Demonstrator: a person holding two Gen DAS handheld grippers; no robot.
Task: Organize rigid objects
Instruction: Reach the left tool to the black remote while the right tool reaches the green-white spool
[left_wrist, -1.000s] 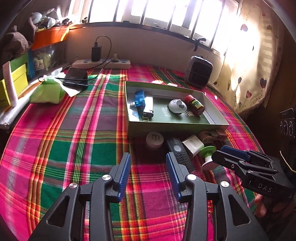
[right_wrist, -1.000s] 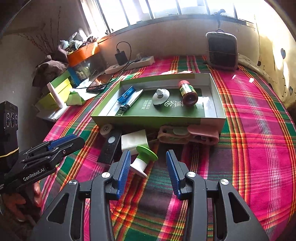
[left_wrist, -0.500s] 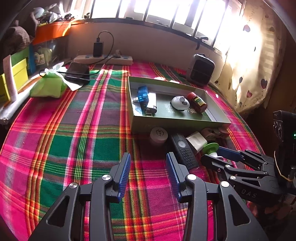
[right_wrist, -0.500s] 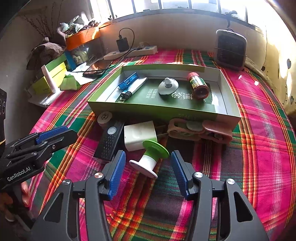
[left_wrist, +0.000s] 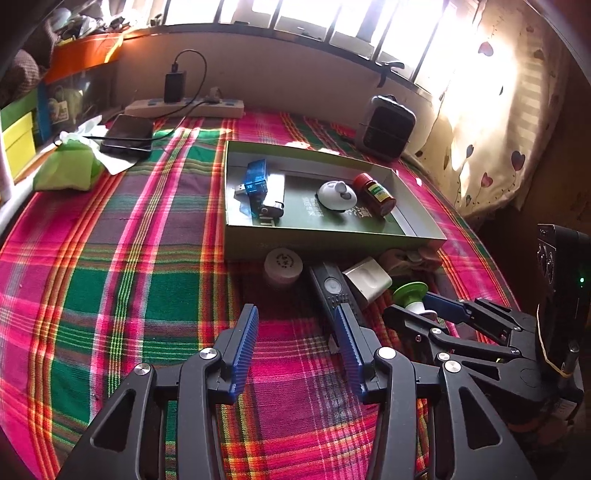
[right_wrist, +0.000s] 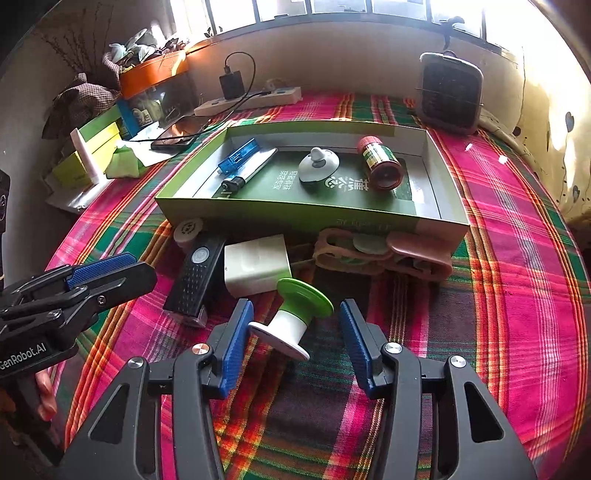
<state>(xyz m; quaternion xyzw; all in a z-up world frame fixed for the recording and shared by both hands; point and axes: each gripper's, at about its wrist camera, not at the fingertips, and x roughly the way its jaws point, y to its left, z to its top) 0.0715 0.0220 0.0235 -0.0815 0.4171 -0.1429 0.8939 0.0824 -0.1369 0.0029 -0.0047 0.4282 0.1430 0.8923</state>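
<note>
A green box (right_wrist: 295, 216) (left_wrist: 325, 242) on the plaid cloth holds a blue USB stick (right_wrist: 238, 155), a lighter (right_wrist: 251, 168), a grey knob (right_wrist: 317, 168) and a red bottle (right_wrist: 380, 166). In front of it lie a round white cap (right_wrist: 188, 230), a black remote (right_wrist: 195, 278), a white adapter (right_wrist: 256, 264), a pink strap bundle (right_wrist: 380, 254) and a green-and-white spool (right_wrist: 295, 317) (left_wrist: 412, 295). My right gripper (right_wrist: 293, 338) is open with the spool between its fingers, the pads apart from it. My left gripper (left_wrist: 299, 339) is open and empty before the remote (left_wrist: 332, 291).
A small black heater (right_wrist: 448, 98) stands behind the box. A power strip (left_wrist: 184, 109), a phone (left_wrist: 127, 138) and a green pouch (left_wrist: 66, 170) lie at the far left. Coloured boxes (right_wrist: 88, 155) line the left edge. A curtain (left_wrist: 491, 122) hangs at right.
My right gripper has moved forward and opened wider, so the spool now lies between its fingers. My left gripper has shifted slightly nearer the remote.
</note>
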